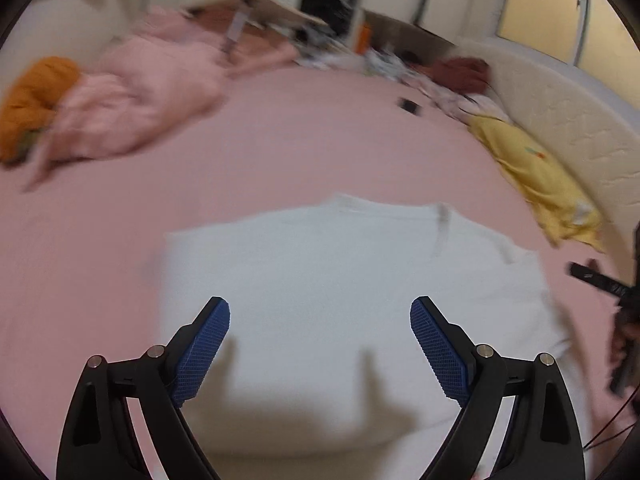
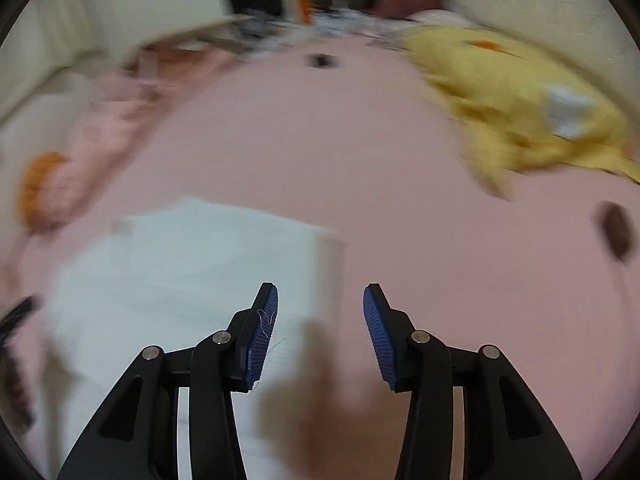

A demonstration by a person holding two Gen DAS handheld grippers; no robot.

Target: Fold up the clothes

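Left tool [image 1: 320, 320] and right tool [image 2: 320, 304] both agape, empty, above white shirt [image 1: 340, 272].

Matt white cloth shirt [image 1: 352, 280] — soft

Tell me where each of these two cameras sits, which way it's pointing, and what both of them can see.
Left wrist: on the left gripper, angled down at the white garment on the pink bed sheet; its open blue-padded fingers show, nothing between them.
Right wrist: on the right gripper, angled down over the garment's right edge; its fingers are apart and empty.
Shared: white garment, pink sheet, yellow cloth, orange cloth.
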